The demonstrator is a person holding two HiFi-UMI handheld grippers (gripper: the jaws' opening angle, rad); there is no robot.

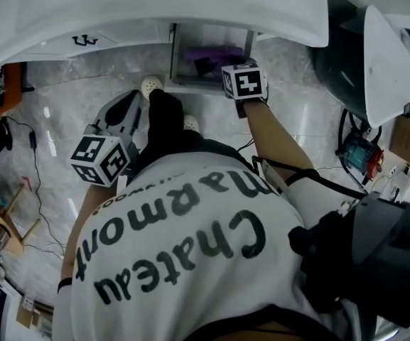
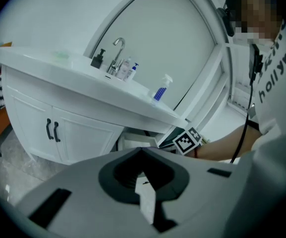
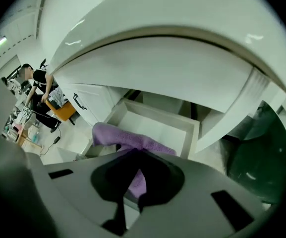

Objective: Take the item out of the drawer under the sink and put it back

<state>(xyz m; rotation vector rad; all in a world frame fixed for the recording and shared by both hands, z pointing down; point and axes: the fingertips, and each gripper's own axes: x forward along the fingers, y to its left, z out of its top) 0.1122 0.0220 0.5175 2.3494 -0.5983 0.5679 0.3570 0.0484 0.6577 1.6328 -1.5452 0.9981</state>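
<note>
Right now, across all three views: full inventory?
towel: 1, purple, hanging over the open drawer
drawer: 1, white, pulled out beneath the counter
sink counter: 1, white, on top of the cabinet
cabinet: 1, white, left of the drawer
cabinet handles: 2, black, on its doors
faucet: 1, chrome, on the counter
dispenser bottle: 1, black, left of the faucet
spray bottle: 1, blue and white, right of the faucet
right gripper: 1, grey, shut on the towel
left gripper: 1, grey, shut, empty
forearm: 1, bare, reaching toward the drawer
</note>
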